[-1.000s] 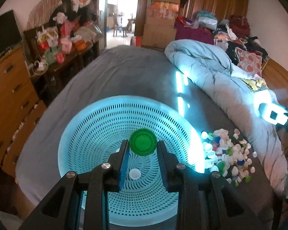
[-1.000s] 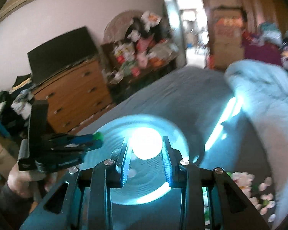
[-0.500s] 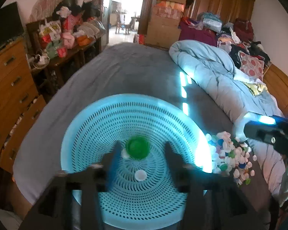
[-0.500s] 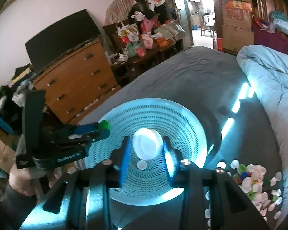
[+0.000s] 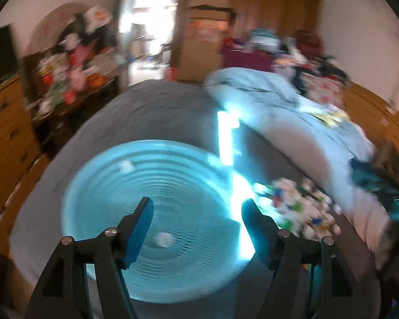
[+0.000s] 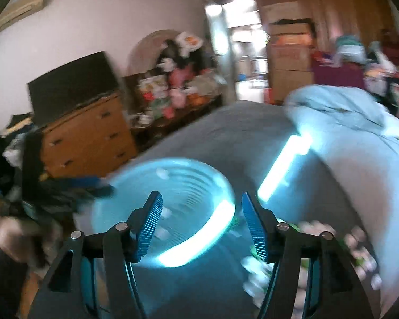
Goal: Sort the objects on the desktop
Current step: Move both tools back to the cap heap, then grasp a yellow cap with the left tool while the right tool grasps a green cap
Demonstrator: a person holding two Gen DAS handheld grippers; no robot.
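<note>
Blue ribbed pads line both tools, and each pair stands spread wide with nothing between them. The left gripper [image 5: 196, 212] hangs over the near half of the turquoise perforated basket [image 5: 98, 186], where two white bottle caps [image 5: 164, 239] lie apart on its floor, one close under the tool and one toward the far rim. The right gripper [image 6: 200, 208] is over the basket's right edge, by the sunlit rim. The pile of mixed bottle caps [image 5: 292, 207] sits on the grey bedspread [image 5: 157, 111] just beside the basket, to its right; in the right wrist view it lies low and right of the tool, blurred. Judging by this, the right gripper is nearer the pile, so the next pick likely falls to it, reaching rightward and down.
</note>
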